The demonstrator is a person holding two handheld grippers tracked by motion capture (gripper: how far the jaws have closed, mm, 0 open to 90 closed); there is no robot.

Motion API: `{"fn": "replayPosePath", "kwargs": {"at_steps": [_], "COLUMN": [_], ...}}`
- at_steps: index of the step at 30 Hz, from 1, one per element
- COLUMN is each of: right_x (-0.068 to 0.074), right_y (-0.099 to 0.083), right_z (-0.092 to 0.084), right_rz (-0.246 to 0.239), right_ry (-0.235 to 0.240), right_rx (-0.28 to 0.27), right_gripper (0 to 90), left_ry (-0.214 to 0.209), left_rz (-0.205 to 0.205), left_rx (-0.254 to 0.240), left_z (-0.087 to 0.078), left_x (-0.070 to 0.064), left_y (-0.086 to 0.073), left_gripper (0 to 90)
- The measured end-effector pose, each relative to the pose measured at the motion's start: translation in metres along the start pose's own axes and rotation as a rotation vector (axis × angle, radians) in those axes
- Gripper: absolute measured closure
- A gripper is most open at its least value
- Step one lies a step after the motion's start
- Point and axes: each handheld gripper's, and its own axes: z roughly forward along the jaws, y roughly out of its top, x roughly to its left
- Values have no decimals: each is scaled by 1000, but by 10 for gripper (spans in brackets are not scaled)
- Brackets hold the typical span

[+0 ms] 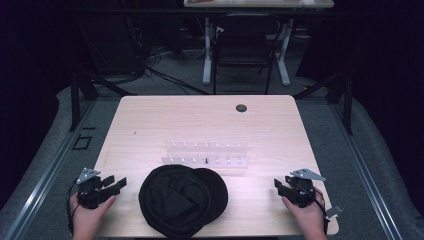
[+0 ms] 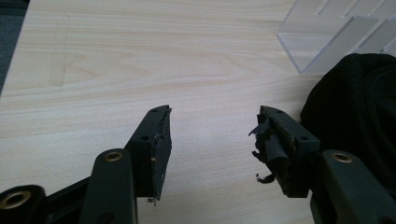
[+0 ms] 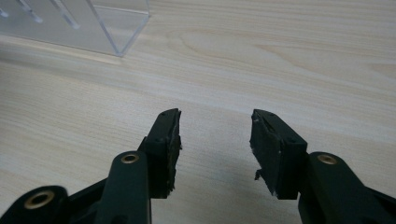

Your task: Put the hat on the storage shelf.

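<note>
A black cap or round fabric piece [image 1: 182, 198] lies at the table's near middle; its edge [image 2: 359, 121] appears at the right of the left gripper view. Behind it stands a clear acrylic rack [image 1: 206, 156] with small pegs, whose corner [image 2: 327, 37] [image 3: 88, 23] appears in both gripper views. My left gripper [image 1: 117, 184] rests at the table's near left, open, nothing between its jaws [image 2: 214, 135]. My right gripper [image 1: 279, 186] sits at the near right, also open and empty [image 3: 215, 133]. Both are held low over bare wood.
The light wooden table [image 1: 150, 125] has a dark grommet hole [image 1: 241, 108] near its far edge. A black chair [image 1: 243, 47] and white table legs stand beyond. Grey floor and metal rails flank the table.
</note>
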Motion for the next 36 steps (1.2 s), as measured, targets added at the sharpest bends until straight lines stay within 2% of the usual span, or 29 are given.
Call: {"fn": "replayPosePath", "kwargs": {"at_steps": [2, 9, 11, 17, 20, 22, 24, 26, 27, 30, 36], "right_x": [0, -1, -2, -3, -2, -2, -3, -5, -5, -8, -7], "right_y": [0, -2, -2, -1, -1, -1, -1, -2, -2, -1, -1], "right_z": [0, -6, -7, -9, -11, -11, -11, -12, -12, -12, -12], "right_rz": [-9, -3, -4, 9, 13, 12, 15, 21, 21, 41, 47], "right_ry": [-3, -7, -11, -11, -11, -13, -15, -15, -15, -13, -11], "right_rx": [4, -3, -12, -14, -22, -24, -21, -20, -20, -22, -18], "right_gripper": [519, 517, 516, 517, 517, 517, 517, 517, 517, 518, 518], "left_ry": [-14, -11, -9, -7, -15, -17, -18, -16, -16, -14, -5], "left_rz": [-8, -27, -22, -34, -43, -36, -35, -27, -27, -3, -12], "left_rx": [20, 59, 66, 47, 68, 82, 104, 146, 146, 235, 302], "left_z": [3, 8, 7, 3, -1, -4, -5, -6, -6, -7, -16], "left_x": [0, -2, -3, -4, -6, -7, -9, -11, -11, -12, -13], "left_y": [1, 2, 2, 3, 4, 6, 8, 10, 10, 13, 22], "left_gripper": [489, 499, 499, 497, 495, 497, 498, 500, 500, 500, 500]}}
